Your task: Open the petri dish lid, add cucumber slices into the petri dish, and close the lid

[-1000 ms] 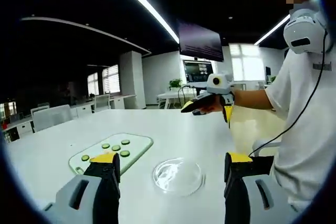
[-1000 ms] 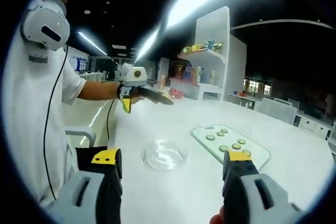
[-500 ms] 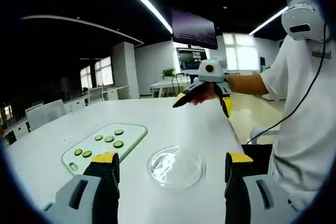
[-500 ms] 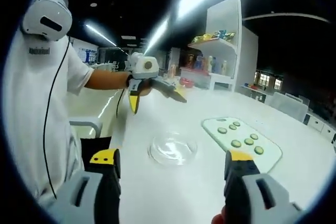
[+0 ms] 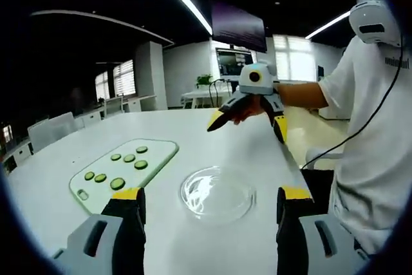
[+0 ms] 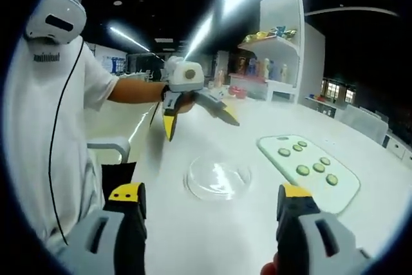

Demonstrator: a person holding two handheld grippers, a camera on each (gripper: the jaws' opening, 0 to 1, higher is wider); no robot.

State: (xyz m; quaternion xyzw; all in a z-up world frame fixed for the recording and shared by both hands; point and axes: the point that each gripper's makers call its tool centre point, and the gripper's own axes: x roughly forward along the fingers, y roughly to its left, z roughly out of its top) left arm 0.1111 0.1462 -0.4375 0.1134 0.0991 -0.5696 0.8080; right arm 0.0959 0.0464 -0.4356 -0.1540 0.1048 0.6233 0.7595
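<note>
Left gripper (image 5: 205,205) rises at the near edge of the left gripper view, jaws spread wide, nothing between them; right gripper (image 6: 210,201) the same in the right gripper view, jaws released and empty. Each gripper also appears in the other's view, held up in the air over the white table (image 5: 58,178) beyond the dish, in a hand (image 5: 252,109), yellow-tipped jaws splayed apart. Petri dish (image 5: 217,192) sits on the table just ahead of the left jaws, roughly centred between them, clear lid apparently on, though glare makes the seam hard to read; in the right gripper view it lies between and ahead of the jaws, slightly left of centre. Further out, a pale green cutting board (image 5: 122,172) lies beside the dish, apart from it, carrying round cucumber slices (image 5: 117,183) in loose rows, about six or seven. Step in hand looks like the approach to lift the lid; nothing is gripped yet. To do it well: bring one gripper down level over the dish, close the jaws on the lid rim only, across its widest line, gently since clear plastic slips and the base may come up with it. Other gripper may need to steady the base. Lift straight up, park the lid away from the board. Office furniture and shelves far behind, irrelevant.
</note>
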